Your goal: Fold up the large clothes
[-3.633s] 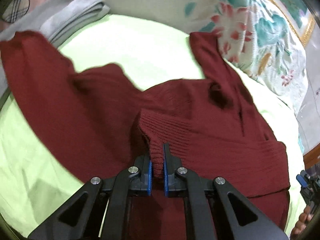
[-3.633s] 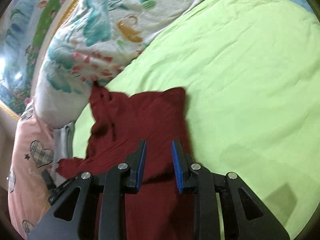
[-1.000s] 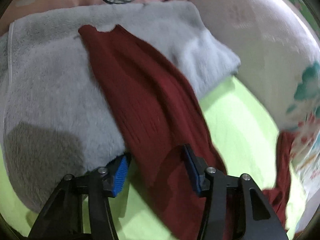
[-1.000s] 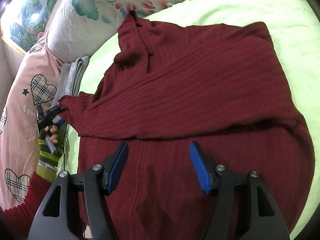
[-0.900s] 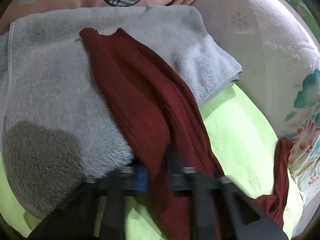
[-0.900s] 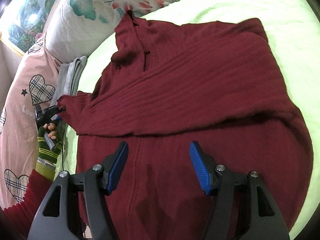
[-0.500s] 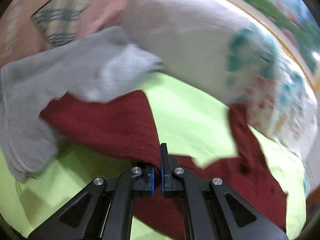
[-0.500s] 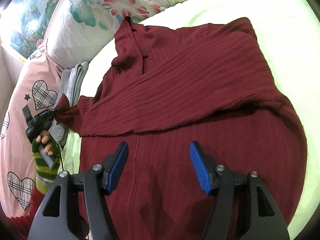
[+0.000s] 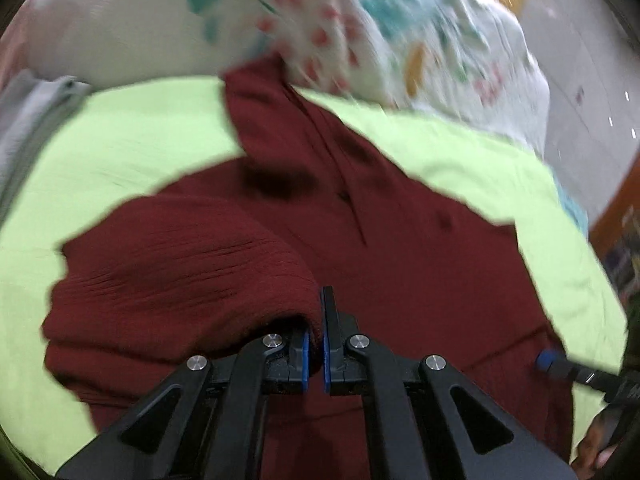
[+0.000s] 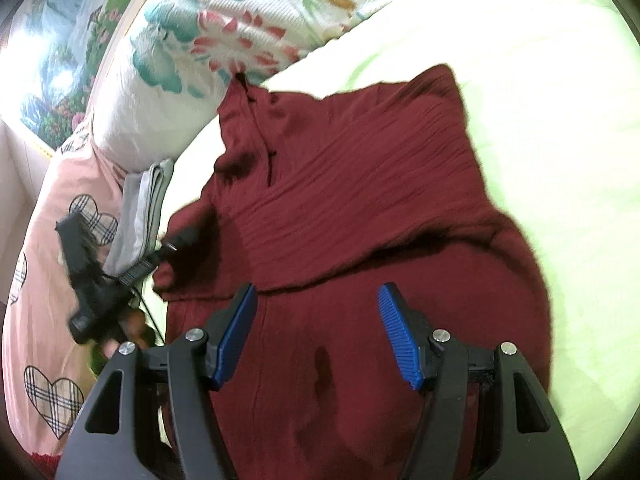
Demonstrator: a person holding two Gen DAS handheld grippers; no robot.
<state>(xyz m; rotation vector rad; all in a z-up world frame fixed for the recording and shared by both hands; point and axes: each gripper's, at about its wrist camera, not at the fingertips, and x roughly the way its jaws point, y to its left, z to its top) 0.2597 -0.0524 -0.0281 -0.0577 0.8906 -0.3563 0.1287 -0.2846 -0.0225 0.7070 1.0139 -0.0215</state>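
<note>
Left hand-held gripper (image 9: 315, 344) is clamped on the sleeve (image 9: 180, 280) of the dark red sweater (image 10: 360, 208), sleeve doubled over the garment's left side. Right hand-held gripper (image 10: 316, 336) hangs wide, empty, over the hem end. Sweater lies mid-bed (image 10: 560, 80), long axis hem-to-collar twd the floral pillow (image 10: 224, 40); body lies fwd-right of the left one, so sleeve likely goes across.

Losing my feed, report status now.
Left tool shut on dark red knit sweater's sleeve. Right tool open above sweater body. Nothing in the way.
</note>
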